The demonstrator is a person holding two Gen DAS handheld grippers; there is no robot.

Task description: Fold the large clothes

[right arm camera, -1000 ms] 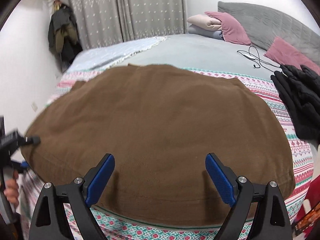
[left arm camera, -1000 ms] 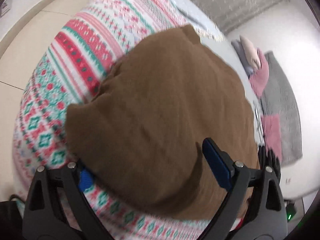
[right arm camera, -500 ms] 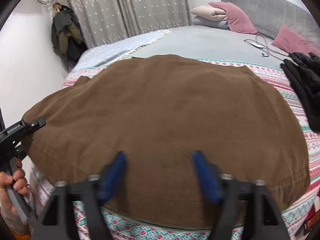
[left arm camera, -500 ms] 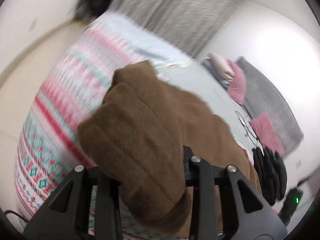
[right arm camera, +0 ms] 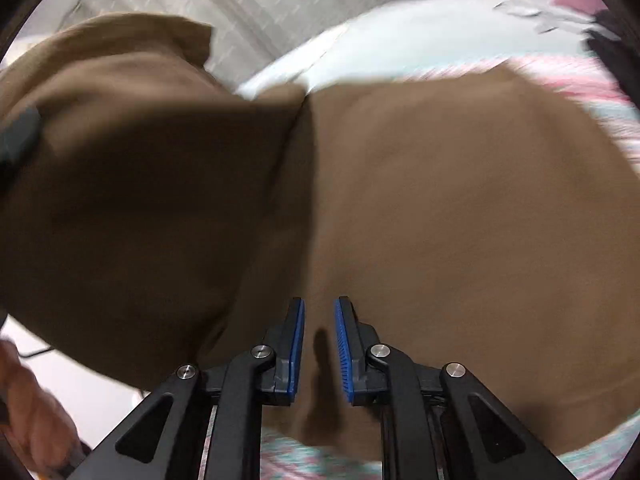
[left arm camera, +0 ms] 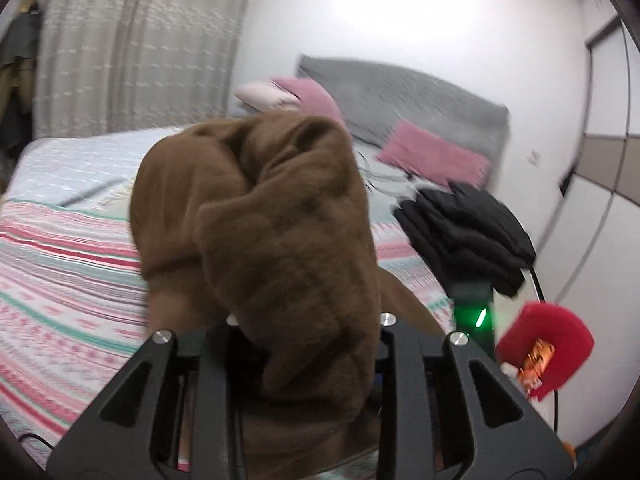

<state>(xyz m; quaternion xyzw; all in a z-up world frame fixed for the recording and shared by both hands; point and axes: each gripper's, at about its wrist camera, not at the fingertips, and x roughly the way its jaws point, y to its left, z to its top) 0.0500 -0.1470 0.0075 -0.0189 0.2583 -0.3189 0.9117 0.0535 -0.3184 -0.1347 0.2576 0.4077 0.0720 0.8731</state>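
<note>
1. No box, basket or other container shows in either view; the things lie straight on the bed.
2. The left gripper is clamped on a bunched fold of the brown garment, held up off the bed. Its jaws are closing, and cloth fills the gap between them and hides the pads.
3. The right gripper has its blue pads close together with a narrow gap between them. Its jaws are closing. Brown cloth lies under and behind the gap; whether any is pinched I cannot tell.
4. The right wrist view shows what the left does not: most of the brown garment lies spread flat by the bed's near edge, with one side lifted and doubling over at the left. A hand appears at the lower left corner.
5. The left wrist view alone shows the room. A black garment lies folded toward the right edge of the bed, well apart from the raised brown fold.
6. Pink pillows and a pale one rest against a grey headboard at the head of the bed.
7. The bed wears a patterned blanket in pink, teal and white at the near end and a pale blue cover farther back.
8. Grey curtains hang behind the bed, with a white wall beside them and cupboard doors at the right.
9. A red item sits blurred at the lower right.
</note>
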